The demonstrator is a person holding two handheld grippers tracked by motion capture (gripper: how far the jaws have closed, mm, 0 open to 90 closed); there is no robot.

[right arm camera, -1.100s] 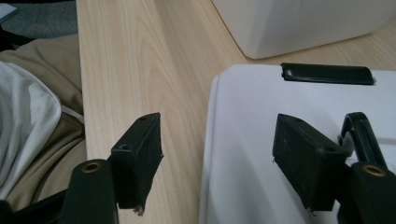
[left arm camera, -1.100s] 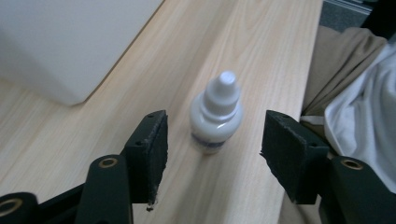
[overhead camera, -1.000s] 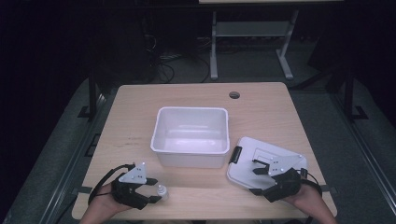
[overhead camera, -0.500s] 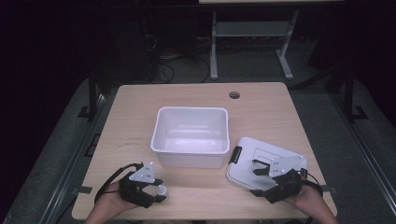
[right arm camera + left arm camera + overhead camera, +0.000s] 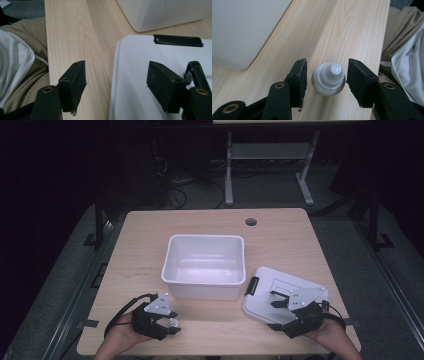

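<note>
Straddling a small white bottle [image 5: 328, 79], the left gripper [image 5: 326, 80] has its fingers [image 5: 300, 80] on either side of the cap, and they have just been closing in. A narrow gap shows between each pad and the bottle, so the fingers are released, not yet pressing. The bottle stands upright on the worktop [image 5: 332, 30], near its front edge and toward the front left corner. In the high view the left gripper [image 5: 167, 325] sits low at that spot with the bottle [image 5: 172, 322] between its fingers, and a hand [image 5: 117, 340] comes in from the front edge behind it.

The right gripper [image 5: 116, 85] holds its fingers [image 5: 75, 82] wide apart and released, gripping nothing. One finger hangs over bare wood, the other over a white lid [image 5: 140, 82], so the lid's edge runs between them. The lid lies flat near the front right corner of the worktop, a black latch [image 5: 177, 40] on its far side. In the high view the right gripper [image 5: 282, 310] reaches over the near part of the lid [image 5: 280, 287].

A white bin [image 5: 205, 265] stands open in the middle of the worktop, just behind the bottle and just beside the lid. A round hole [image 5: 251, 222] sits near the back edge.
</note>
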